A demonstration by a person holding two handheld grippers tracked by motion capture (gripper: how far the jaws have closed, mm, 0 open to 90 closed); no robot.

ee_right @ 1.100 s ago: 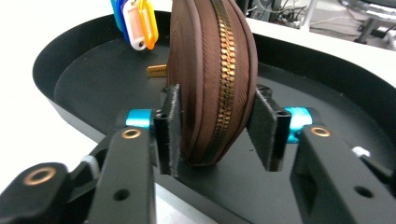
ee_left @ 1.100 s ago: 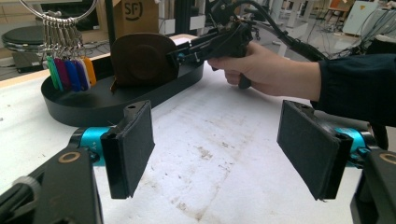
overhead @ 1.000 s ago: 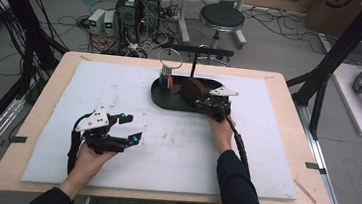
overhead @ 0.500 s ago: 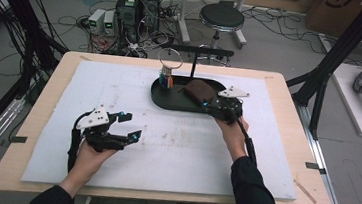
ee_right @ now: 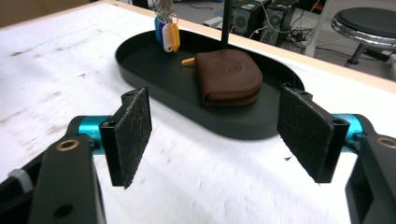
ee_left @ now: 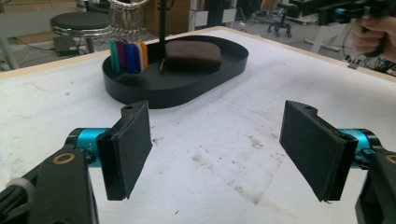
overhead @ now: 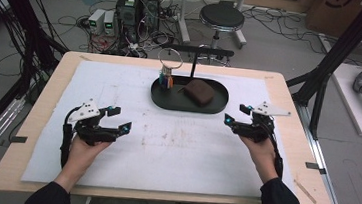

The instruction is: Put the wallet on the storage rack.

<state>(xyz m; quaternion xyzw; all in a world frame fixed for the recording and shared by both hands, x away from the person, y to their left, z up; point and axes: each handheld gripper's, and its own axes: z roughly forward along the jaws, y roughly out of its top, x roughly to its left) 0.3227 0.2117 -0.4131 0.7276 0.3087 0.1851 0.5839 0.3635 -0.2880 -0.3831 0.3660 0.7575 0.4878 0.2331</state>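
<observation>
A black oval tray (overhead: 218,107) (ee_left: 154,91) (ee_right: 154,79) sits at the table's far middle. In it lies a brown zipped pouch (overhead: 199,92) (ee_left: 193,55) (ee_right: 228,77), and a key ring with coloured tags (overhead: 166,78) (ee_left: 127,56) (ee_right: 167,35) hangs from the tray's stand. My right gripper (overhead: 235,114) (ee_right: 217,135) is right of the tray, above the mat; its jaws have just been opening and stand open with nothing between them. My left gripper (overhead: 119,118) (ee_left: 219,149) is open and empty at the mat's left, pointing towards the tray.
A white stained mat (overhead: 174,146) covers the wooden table (overhead: 41,119). The tray's black stand post (overhead: 193,65) rises at its back. Beyond the table are a round stool (overhead: 222,16), computer boxes (overhead: 138,2) and loose cables on the floor.
My right gripper has left the pouch in the tray and pulled back to the right, with its jaws now apart. My left gripper has shifted a little left and nearer.
</observation>
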